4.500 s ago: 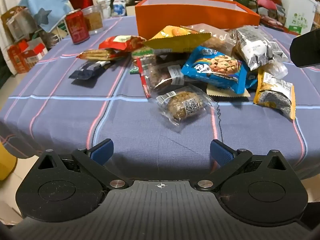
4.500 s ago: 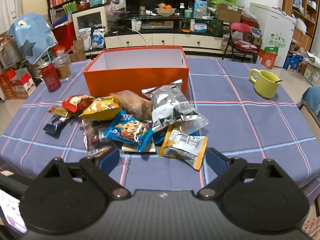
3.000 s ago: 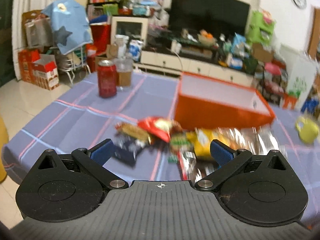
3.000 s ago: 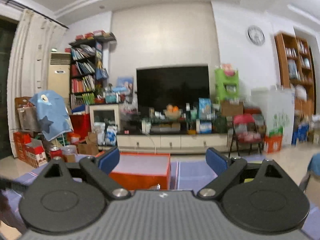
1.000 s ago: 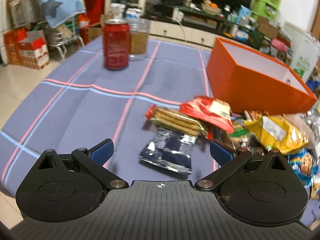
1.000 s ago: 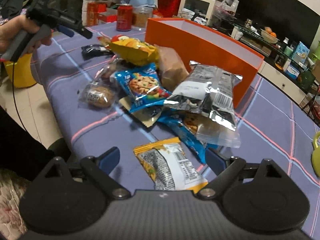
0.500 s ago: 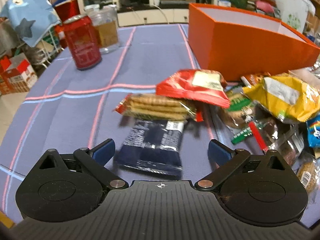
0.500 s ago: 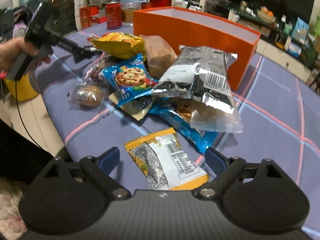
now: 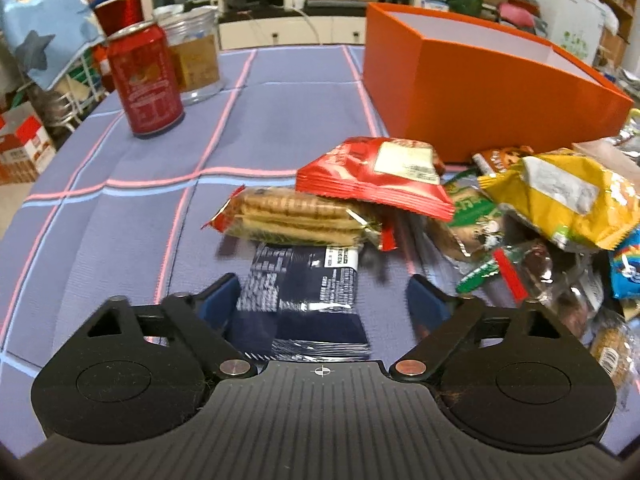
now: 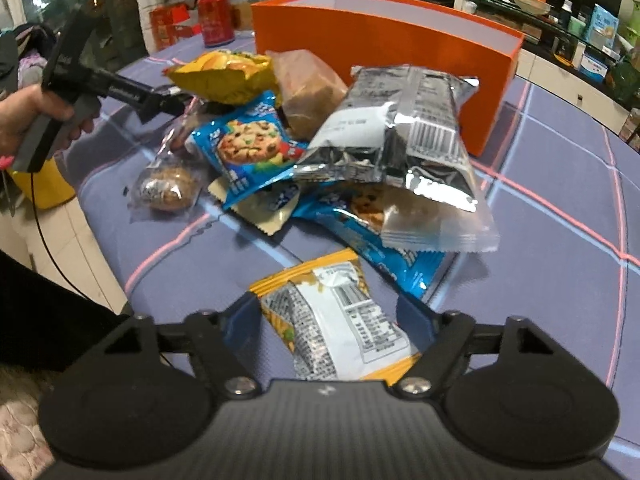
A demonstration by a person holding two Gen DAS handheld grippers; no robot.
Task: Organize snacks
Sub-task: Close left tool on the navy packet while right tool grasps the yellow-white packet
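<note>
A pile of snack packets lies on the blue checked tablecloth in front of an open orange box [image 9: 480, 80], also in the right wrist view [image 10: 384, 28]. My left gripper [image 9: 322, 304] is open, its fingers either side of a dark navy packet [image 9: 304, 292] lying flat. Behind it lie a cracker pack [image 9: 292, 216], a red packet [image 9: 376, 176] and a yellow bag [image 9: 560, 196]. My right gripper [image 10: 330, 316] is open around a yellow-and-white packet [image 10: 336, 320]. Beyond it lie a silver bag [image 10: 400, 128] and a blue cookie packet [image 10: 244, 144].
A red can [image 9: 146, 84] and a glass jar [image 9: 196, 60] stand at the table's far left. The left gripper's handle and the hand holding it [image 10: 60, 96] show at the left of the right wrist view. A wrapped cookie [image 10: 168, 188] lies near the table edge.
Both grippers have moved forward and down. The navy packet now lies between the left fingers and the yellow-and-white packet between the right fingers. Both jaws have narrowed a little.
</note>
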